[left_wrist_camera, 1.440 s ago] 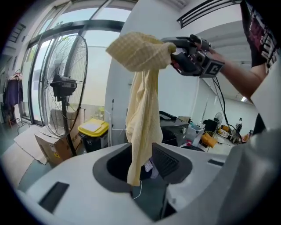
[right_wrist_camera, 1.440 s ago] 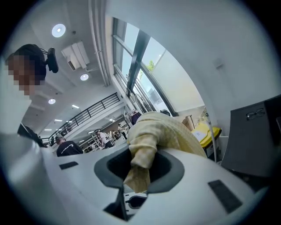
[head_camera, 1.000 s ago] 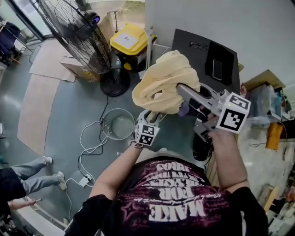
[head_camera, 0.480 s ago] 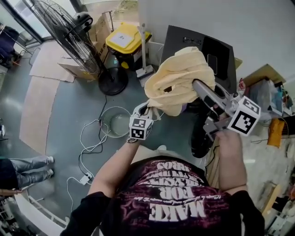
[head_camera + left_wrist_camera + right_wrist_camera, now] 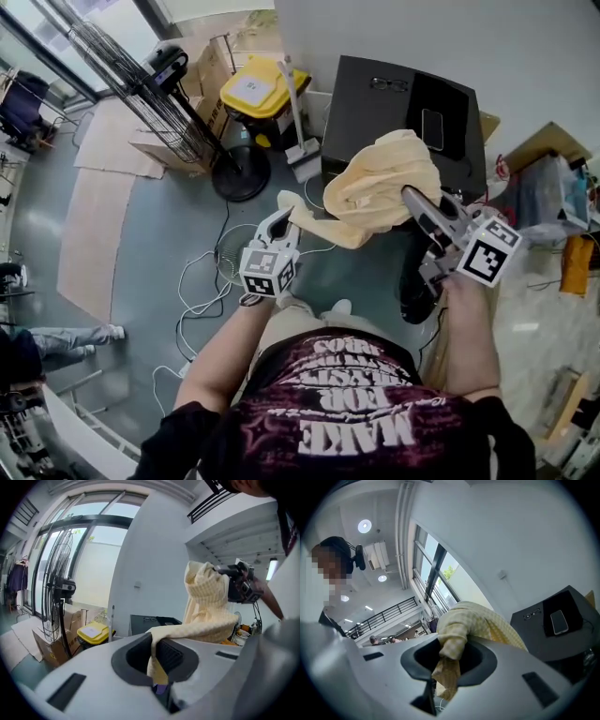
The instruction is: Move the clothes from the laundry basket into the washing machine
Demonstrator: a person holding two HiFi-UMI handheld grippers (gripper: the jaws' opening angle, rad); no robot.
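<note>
Garment: a pale yellow checked garment (image 5: 380,187) hangs in the air right of the head view's centre, stretched between the two grippers, above the grey floor and in front of a black box-shaped unit (image 5: 375,103).
Left gripper: the left gripper (image 5: 281,220) sits at the centre of the head view, pointing toward the top of the frame. Its jaws have just been closing, and its own view shows them pressed together on a thin strip of the garment's lower edge.
Right gripper: the right gripper (image 5: 410,194) sits right of centre, its tips buried in the bulk of the cloth. Its own view shows the jaws pinching a thick bunched fold, a tail of cloth hanging below them.
Black unit: it stands against the white wall at upper centre, with a phone (image 5: 432,129) lying flat on its top.
Upper left: a yellow-lidded bin (image 5: 251,91) stands beside a standing fan (image 5: 164,111).
Floor: white cables (image 5: 202,291) loop at centre left.
</note>
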